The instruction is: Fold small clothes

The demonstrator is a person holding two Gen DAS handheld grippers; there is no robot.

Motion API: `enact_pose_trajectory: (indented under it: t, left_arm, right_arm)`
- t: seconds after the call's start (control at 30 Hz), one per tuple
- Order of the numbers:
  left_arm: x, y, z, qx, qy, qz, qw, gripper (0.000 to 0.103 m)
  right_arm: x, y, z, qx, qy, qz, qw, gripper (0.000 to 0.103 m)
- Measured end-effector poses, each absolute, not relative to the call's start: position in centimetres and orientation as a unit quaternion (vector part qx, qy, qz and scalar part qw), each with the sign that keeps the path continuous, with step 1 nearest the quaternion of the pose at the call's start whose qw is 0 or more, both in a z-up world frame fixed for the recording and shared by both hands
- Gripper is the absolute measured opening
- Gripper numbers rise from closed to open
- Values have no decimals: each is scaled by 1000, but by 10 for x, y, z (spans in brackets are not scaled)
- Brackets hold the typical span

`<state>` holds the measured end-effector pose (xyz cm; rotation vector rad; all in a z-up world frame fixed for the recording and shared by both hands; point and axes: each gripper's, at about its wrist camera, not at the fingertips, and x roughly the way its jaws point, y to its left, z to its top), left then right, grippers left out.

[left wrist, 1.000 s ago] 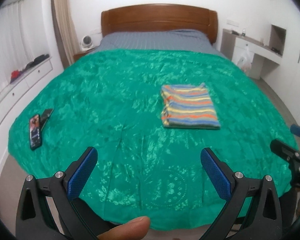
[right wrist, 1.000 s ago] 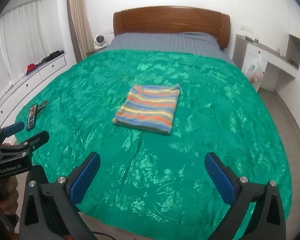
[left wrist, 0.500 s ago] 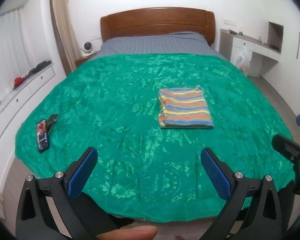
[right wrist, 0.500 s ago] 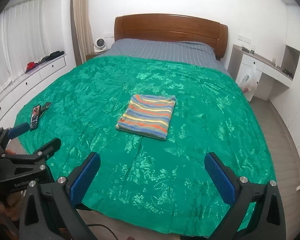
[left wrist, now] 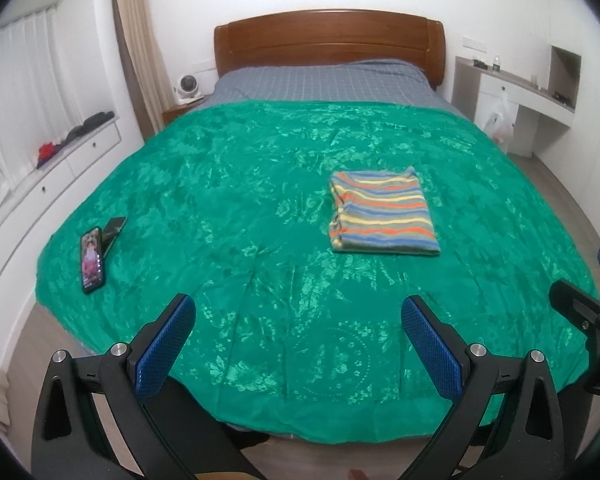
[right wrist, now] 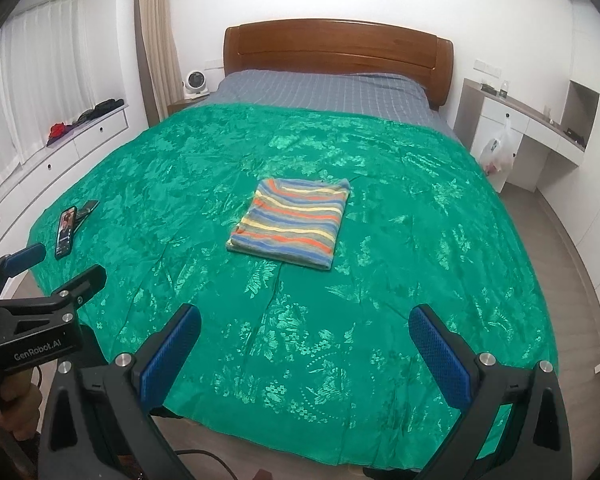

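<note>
Filling most of both views, a bed [left wrist: 328, 88] with a brown wooden headboard [right wrist: 338, 56] carries a shiny green floral bedspread [left wrist: 236, 208] that leaves only a band of grey checked sheet bare near the head. White drawer units [right wrist: 84, 136] run along the left wall under a curtained window, with dark and red bundles lying on top, and a white desk [right wrist: 524, 124] stands at the right with a plastic bag [right wrist: 498, 148] hanging at its front. On the bedspread, right of centre in the left wrist view and about mid-bed in the right wrist view, lies the striped garment [left wrist: 382, 210], folded into a neat flat rectangle of orange, yellow, blue and grey bands, well apart from everything else. The left gripper [left wrist: 298, 344] hovers low at the foot of the bed, its blue-padded fingers [left wrist: 166, 344] spread wide with nothing between them. The right gripper [right wrist: 304, 352] hangs likewise at the foot, its pads equally far apart and empty; both sit well short of the garment. A hand [right wrist: 8, 404] grips the left tool's handle at the edge of the right wrist view. Near the bedspread's left edge a phone [left wrist: 91, 260] lies face up with its screen lit, a second dark flat object [left wrist: 112, 230] just beside it. A small white fan [right wrist: 196, 82] stands on the nightstand.
</note>
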<state>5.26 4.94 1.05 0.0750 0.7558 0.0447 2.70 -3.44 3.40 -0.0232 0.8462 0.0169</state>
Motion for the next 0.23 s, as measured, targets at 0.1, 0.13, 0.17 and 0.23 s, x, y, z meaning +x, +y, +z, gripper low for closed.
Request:
enact_pose_trajectory:
  t: [0.1,0.13,0.17,0.23]
  left_arm:
    - [53,48,11,38,368,23,929,103]
    - [53,48,11,39,368,24,929,103]
    - [53,48,12,40,368,24,929,103]
    - [53,48,13,42,366,25,929,103]
  right_arm:
    - [28,-35,34,-9,411,9,911,103]
    - [28,-35,34,-8,412,10,911,103]
    - [29,-35,34,-7,412,10,911,103]
    - [29,-36,33,-4,413,11,911,102]
